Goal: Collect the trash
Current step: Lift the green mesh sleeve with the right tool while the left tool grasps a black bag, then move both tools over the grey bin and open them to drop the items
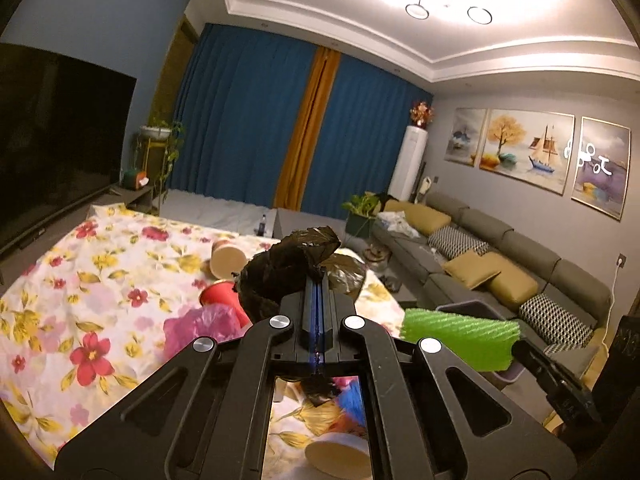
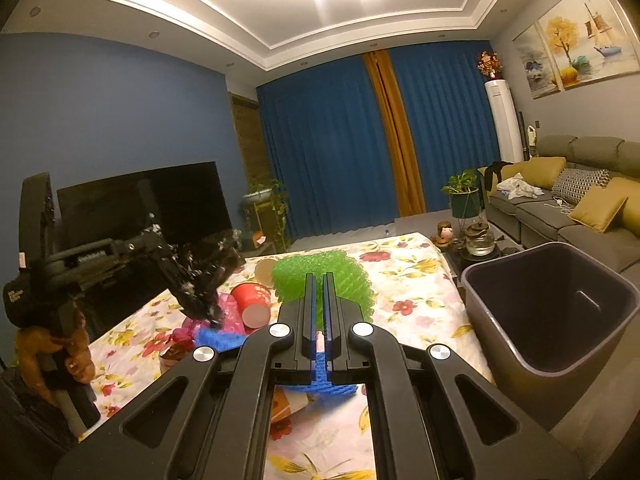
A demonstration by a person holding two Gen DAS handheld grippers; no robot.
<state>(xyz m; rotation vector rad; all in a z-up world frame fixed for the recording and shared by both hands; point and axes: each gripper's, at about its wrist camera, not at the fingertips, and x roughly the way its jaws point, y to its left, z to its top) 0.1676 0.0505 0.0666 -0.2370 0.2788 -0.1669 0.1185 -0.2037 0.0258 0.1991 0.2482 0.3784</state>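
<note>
You hold a black bag (image 1: 288,276) in left gripper (image 1: 316,280), green foam (image 2: 320,280) in right gripper (image 2: 319,280) | bin (image 2: 560,360) at right looks empty | red cup (image 2: 250,300), pink bag (image 1: 200,324) left on table (image 1: 80,280)

A table under a flower-printed white cloth (image 1: 100,288) carries the litter. A red paper cup (image 2: 251,304) lies on its side; at its eleven o'clock lies a tan paper cup (image 1: 228,260).

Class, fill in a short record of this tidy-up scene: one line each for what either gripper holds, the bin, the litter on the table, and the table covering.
left gripper: shut on black plastic bag, lifted above the table
right gripper: shut on green foam net
bin: dark grey, open, nothing seen inside, beside the table on the right gripper's side
litter on table: red paper cup on its side, tan paper cup on its side, pink plastic bag, blue foam net
table covering: floral cloth
</note>
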